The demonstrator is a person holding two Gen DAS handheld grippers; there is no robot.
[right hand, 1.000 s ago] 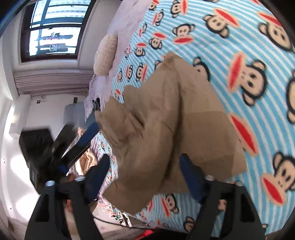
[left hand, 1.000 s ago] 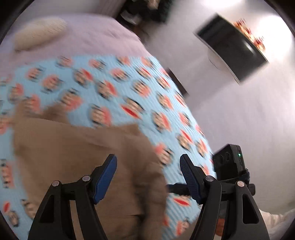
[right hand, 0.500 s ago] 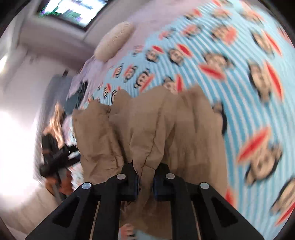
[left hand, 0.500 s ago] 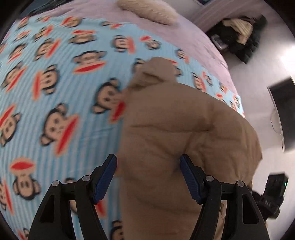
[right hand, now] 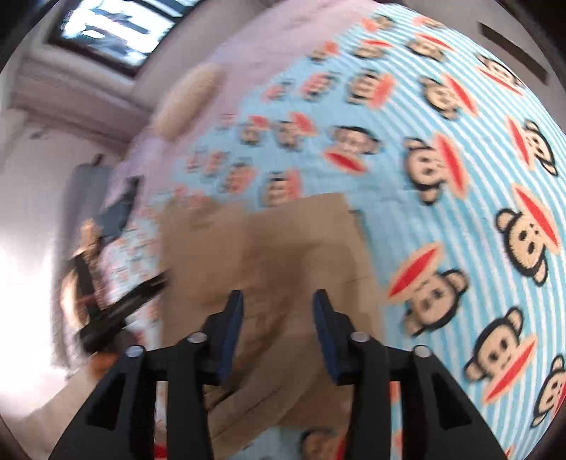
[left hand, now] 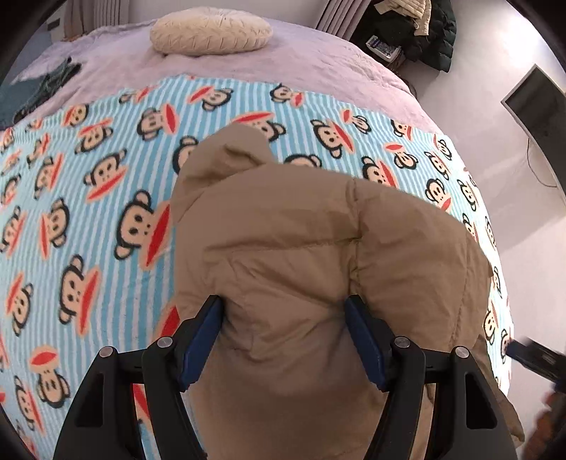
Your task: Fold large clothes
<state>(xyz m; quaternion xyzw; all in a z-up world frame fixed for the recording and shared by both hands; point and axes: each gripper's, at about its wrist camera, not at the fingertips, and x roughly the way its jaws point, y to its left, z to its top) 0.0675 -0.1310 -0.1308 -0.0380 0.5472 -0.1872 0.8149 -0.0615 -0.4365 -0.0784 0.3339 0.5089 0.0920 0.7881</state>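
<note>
A big tan puffy jacket (left hand: 300,254) lies in a heap on a bed, on top of a blue striped blanket (left hand: 106,212) with monkey faces all over it. The jacket sits on the side of the blanket nearest the cameras. Its rounded hood end points away, toward a cream round pillow (left hand: 211,33) that rests well past the jacket on the pale purple bedcover (left hand: 318,70). The left gripper (left hand: 284,339) hangs right over the near part of the jacket. Its blue pads (left hand: 362,343) are spread wide, with a puffy fold of the jacket bulging up between them; I cannot tell for sure if the pads touch the cloth. The right gripper (right hand: 278,332) is over the jacket (right hand: 269,254) too, but this picture is blurry. Its jaws have just been opening, and they now stand partly apart with jacket cloth seen in the gap, not pinched. Beyond the far corner of the bed from the jacket, dark clothes (left hand: 414,32) are piled up.
</note>
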